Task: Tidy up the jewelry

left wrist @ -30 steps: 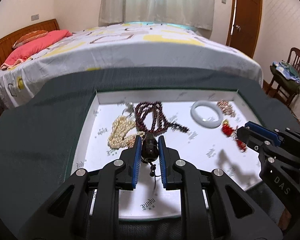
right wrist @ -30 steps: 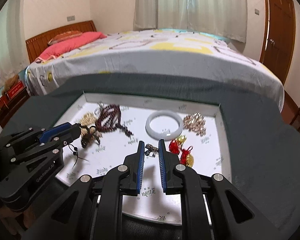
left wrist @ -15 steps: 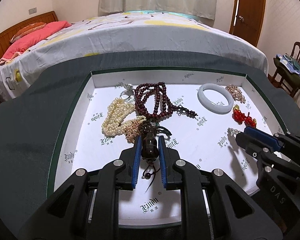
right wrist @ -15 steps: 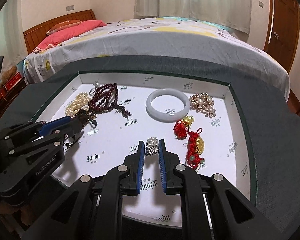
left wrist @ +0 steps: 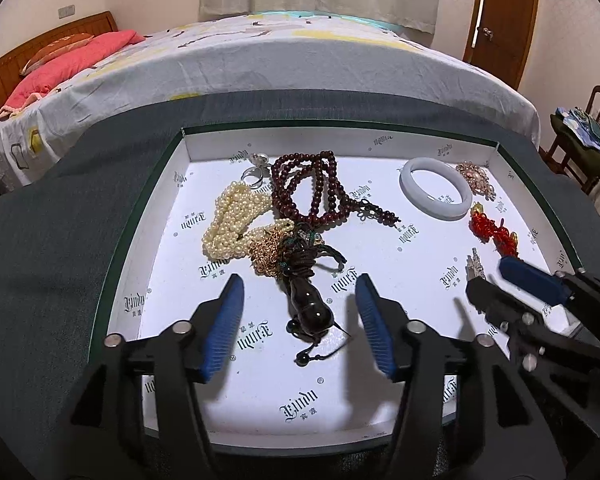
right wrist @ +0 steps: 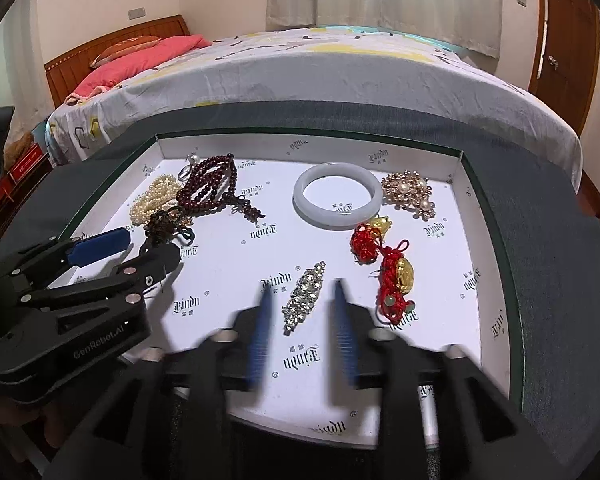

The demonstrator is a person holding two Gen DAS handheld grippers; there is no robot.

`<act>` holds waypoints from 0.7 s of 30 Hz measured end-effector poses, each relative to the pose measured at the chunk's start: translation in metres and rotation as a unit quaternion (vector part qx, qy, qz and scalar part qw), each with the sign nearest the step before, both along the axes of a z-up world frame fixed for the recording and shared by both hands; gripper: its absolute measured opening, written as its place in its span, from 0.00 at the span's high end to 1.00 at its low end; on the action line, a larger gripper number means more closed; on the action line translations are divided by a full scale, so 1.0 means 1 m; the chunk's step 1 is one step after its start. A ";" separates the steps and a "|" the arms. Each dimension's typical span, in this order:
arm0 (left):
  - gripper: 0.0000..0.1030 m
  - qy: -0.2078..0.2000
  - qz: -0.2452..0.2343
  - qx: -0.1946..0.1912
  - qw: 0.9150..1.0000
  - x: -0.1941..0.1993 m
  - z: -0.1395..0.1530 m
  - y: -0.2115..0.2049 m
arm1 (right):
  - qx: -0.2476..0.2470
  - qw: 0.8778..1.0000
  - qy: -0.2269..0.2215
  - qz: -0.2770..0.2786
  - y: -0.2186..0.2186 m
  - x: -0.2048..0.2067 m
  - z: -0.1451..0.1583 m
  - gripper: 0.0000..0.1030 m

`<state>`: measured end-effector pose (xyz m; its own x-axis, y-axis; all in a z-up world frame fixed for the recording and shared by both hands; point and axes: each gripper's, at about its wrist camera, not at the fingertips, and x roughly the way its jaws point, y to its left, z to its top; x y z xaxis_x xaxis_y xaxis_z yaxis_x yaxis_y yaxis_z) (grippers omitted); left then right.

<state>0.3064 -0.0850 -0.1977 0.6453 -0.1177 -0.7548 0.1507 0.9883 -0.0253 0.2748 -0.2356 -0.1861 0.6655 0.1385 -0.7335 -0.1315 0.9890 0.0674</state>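
Note:
A white tray (left wrist: 260,400) holds the jewelry. My left gripper (left wrist: 300,292) is open; a dark gourd pendant on a cord (left wrist: 306,306) lies on the tray between its fingers. My right gripper (right wrist: 302,296) is open, with a rhinestone clip (right wrist: 305,294) lying between its blurred fingers. A pearl strand (left wrist: 236,220), dark red beads (left wrist: 312,188), a white bangle (left wrist: 436,194), a gold brooch (left wrist: 476,174) and a red knot charm (left wrist: 494,232) lie further back.
The tray sits on a dark grey tabletop (left wrist: 52,240). A bed (left wrist: 280,52) stands behind it. A wooden chair (left wrist: 592,136) with clothes is at the far right, a door (left wrist: 504,12) behind. The right gripper shows in the left wrist view (left wrist: 500,276).
Both grippers have opened. The left one let go of the gourd pendant, the right one let go of the rhinestone clip; both pieces now lie on the tray.

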 end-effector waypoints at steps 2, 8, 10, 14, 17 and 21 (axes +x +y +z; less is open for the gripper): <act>0.37 0.002 0.001 0.002 1.000 -0.001 -0.001 0.000 | -0.001 1.000 -0.003 -0.001 0.000 -0.002 0.001 0.57; 0.25 -0.004 0.006 0.003 1.000 -0.012 0.008 0.001 | 0.001 1.000 -0.012 -0.009 -0.003 -0.011 0.009 0.44; 0.22 -0.014 0.009 0.005 1.000 -0.021 0.015 0.003 | 0.003 1.000 -0.018 -0.013 -0.005 -0.017 0.016 0.39; 0.16 -0.031 0.015 0.009 0.999 -0.041 0.031 0.008 | 0.006 0.999 -0.031 -0.022 -0.010 -0.034 0.030 0.32; 0.15 -0.043 0.023 0.007 0.999 -0.059 0.043 0.014 | 0.010 0.999 -0.040 -0.030 -0.014 -0.051 0.041 0.27; 0.11 -0.063 0.034 0.009 0.997 -0.089 0.064 0.020 | 0.010 0.998 -0.055 -0.040 -0.017 -0.078 0.059 0.24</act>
<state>0.2170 -0.0648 -0.1333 0.7406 -0.0575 -0.6695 0.0847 0.9964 0.0081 0.1969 -0.2526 -0.1268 0.7517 0.0949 -0.6526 -0.0593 0.9953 0.0764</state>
